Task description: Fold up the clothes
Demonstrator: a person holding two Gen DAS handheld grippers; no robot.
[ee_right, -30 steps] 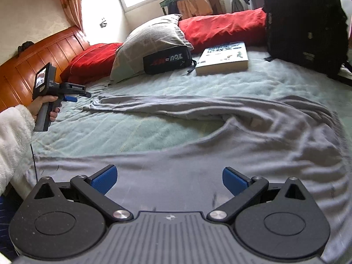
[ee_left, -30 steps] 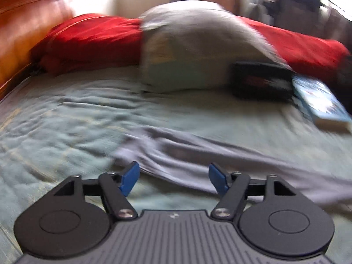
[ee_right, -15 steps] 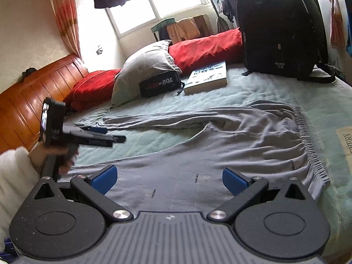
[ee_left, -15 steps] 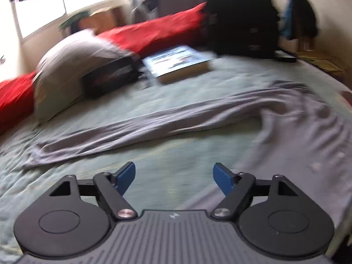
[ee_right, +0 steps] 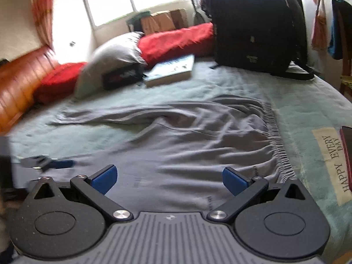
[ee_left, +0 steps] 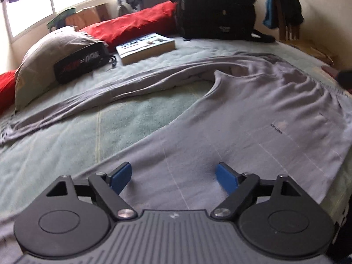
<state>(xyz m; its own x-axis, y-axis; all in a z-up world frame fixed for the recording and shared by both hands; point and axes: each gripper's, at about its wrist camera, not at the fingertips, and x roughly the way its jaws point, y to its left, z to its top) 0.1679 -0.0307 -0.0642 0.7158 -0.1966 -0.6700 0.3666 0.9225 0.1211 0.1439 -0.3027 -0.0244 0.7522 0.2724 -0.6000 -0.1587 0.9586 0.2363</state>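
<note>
Grey trousers (ee_left: 253, 118) lie spread on the green bed cover (ee_left: 66, 145). One leg stretches away to the left and the other runs under my left gripper (ee_left: 173, 177). Its blue pads hover just over that near leg, and the jaws are opening with nothing pinched between them. In the right wrist view the trousers (ee_right: 198, 145) show their gathered waistband (ee_right: 276, 140) at the right. My right gripper (ee_right: 169, 180) stands open over the seat area, not holding anything. The left gripper (ee_right: 49, 164) appears blurred at the left edge, low over the cloth.
At the far end of the bed lie a book (ee_left: 146, 48), a black pouch (ee_left: 80, 65), a grey pillow (ee_left: 48, 52) and a red bolster (ee_left: 136, 26). A black backpack (ee_right: 257, 26) stands at the back right. A wooden headboard (ee_right: 19, 81) is at the left.
The left gripper swung from the far leg's cuff near the pillow across to the near leg, dropped lower, and its jaws spread wider. The right gripper shifted towards the waistband, staying open.
</note>
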